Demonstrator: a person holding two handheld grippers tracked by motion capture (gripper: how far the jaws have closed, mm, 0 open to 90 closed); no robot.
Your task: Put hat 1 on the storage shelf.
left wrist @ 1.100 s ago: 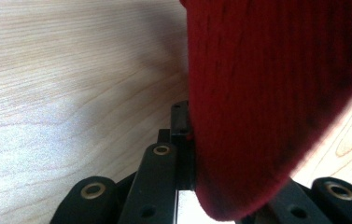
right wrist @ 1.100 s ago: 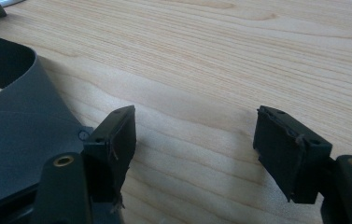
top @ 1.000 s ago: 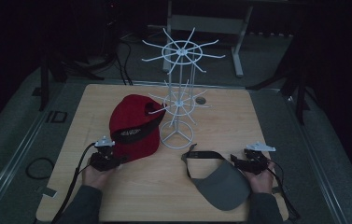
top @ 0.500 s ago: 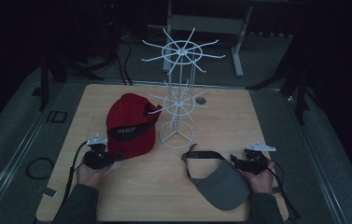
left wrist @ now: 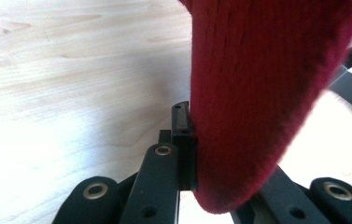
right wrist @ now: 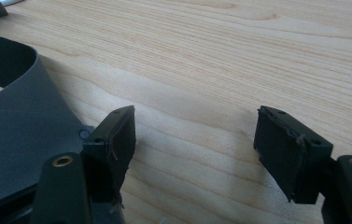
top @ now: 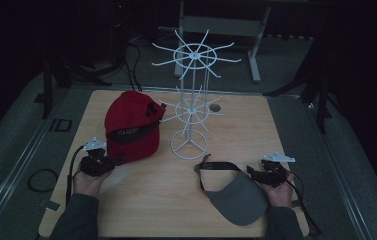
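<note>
Red cap [top: 132,125] lying on wooden table [top: 236,125], left of white wire rack [top: 191,107], crown nearly touching rack's lower arms. Left gripper [top: 107,164] pinching cap's brim edge, jaws closed tight on red fabric [left wrist: 253,93]. Grey visor [top: 236,197] resting at table's near right, strap curling toward rack base. Right gripper [right wrist: 194,149] sitting just beside visor's right edge, jaws standing wide apart, gripping nothing, bare wood showing between them.
</note>
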